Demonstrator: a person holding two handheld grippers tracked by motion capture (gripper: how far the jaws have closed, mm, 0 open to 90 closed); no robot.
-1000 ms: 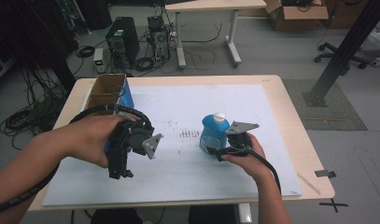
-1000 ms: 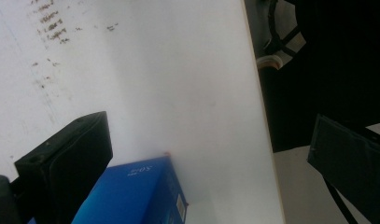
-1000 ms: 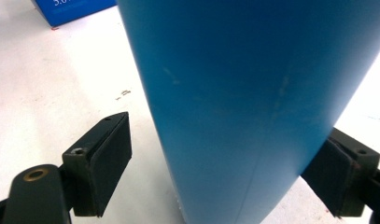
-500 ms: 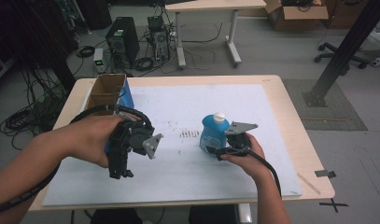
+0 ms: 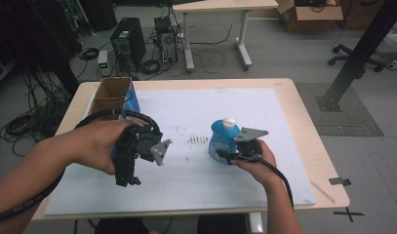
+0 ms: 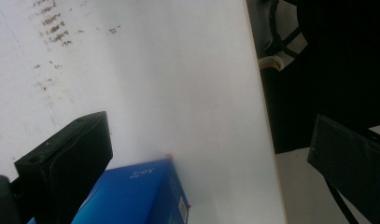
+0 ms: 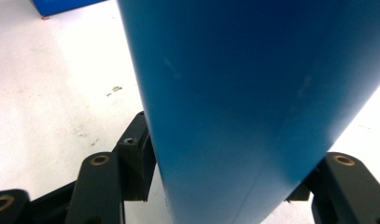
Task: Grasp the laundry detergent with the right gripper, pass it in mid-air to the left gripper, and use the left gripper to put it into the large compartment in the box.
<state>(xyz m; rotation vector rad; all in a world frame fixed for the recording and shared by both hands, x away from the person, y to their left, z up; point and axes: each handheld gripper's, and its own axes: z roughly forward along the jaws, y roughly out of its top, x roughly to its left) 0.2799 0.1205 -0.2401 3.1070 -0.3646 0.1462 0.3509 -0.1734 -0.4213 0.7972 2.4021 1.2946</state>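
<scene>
bottle (image 5: 222, 141): blue, white cap
box (image 5: 112, 95): brown card, blue side
tabletop (image 5: 303, 112): pale wood, white sheet, dark specks
tongs (image 5: 228, 157): black

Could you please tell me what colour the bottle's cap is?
White, on the blue bottle; its cap shows best in the high view.

We see the high view evenly lit from overhead, the white surface (image 5: 201, 112) bright and the shadows under the hands faint and soft; the far left corner of the room falls dark. In the right gripper view the blue bottle (image 7: 253, 93) is blurred and out of focus; the left gripper view washes pale, its black fingers (image 6: 66, 163) soft-edged.
</scene>
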